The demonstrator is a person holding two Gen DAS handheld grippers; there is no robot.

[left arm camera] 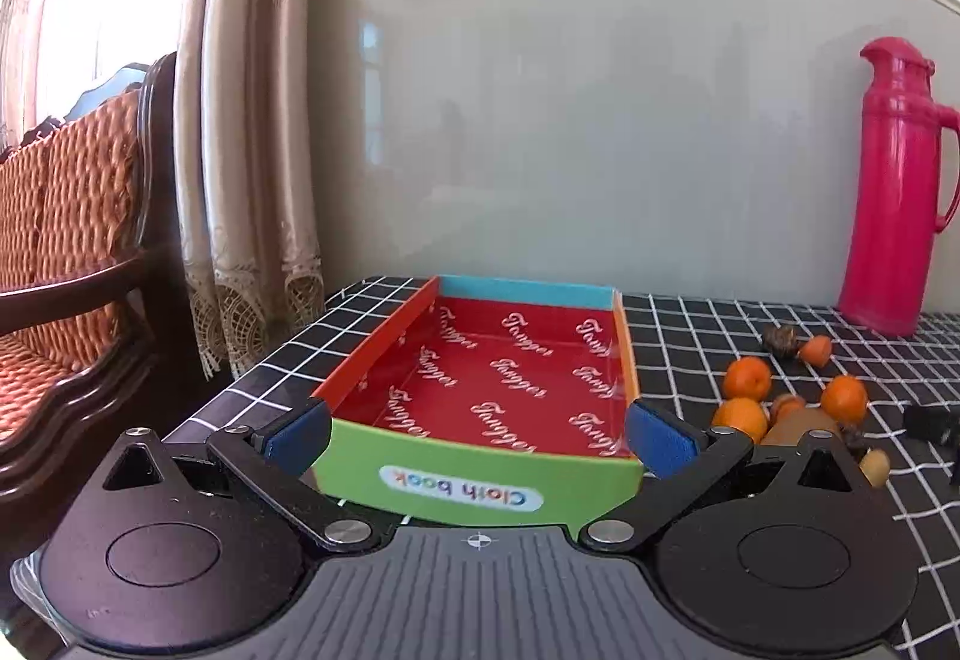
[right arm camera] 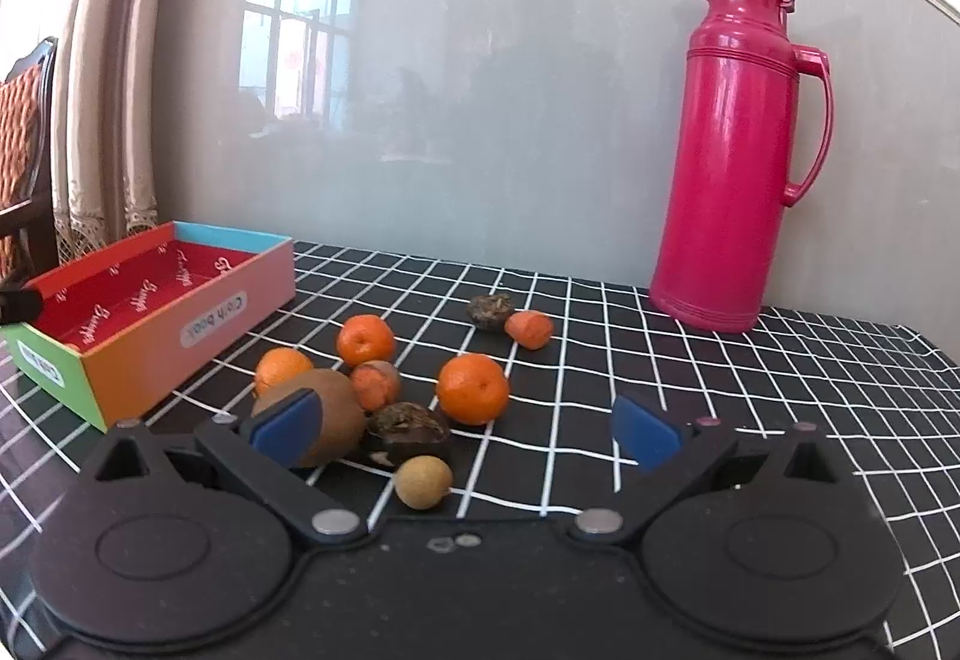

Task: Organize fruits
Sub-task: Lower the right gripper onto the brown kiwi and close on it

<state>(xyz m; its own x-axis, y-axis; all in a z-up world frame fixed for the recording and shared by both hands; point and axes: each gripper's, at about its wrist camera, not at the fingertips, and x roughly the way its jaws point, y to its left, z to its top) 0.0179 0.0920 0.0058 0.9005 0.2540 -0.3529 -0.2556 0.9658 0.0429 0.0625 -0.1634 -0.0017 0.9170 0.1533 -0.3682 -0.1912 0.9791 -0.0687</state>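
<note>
kiwi part hidden by pad; chair cut off at left edge

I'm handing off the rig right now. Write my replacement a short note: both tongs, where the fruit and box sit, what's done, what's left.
Left tongs: open, straddling the near end of the box without pressing it.
Right tongs: open, empty, low over the fruit pile.
Box: red inside, looks empty.
Fruit on the checked tablecloth: three tangerines, a kiwi, a longan, plus small orange and dark pieces.
Done: nothing boxed.
Left: move all the fruit into the box.
</note>
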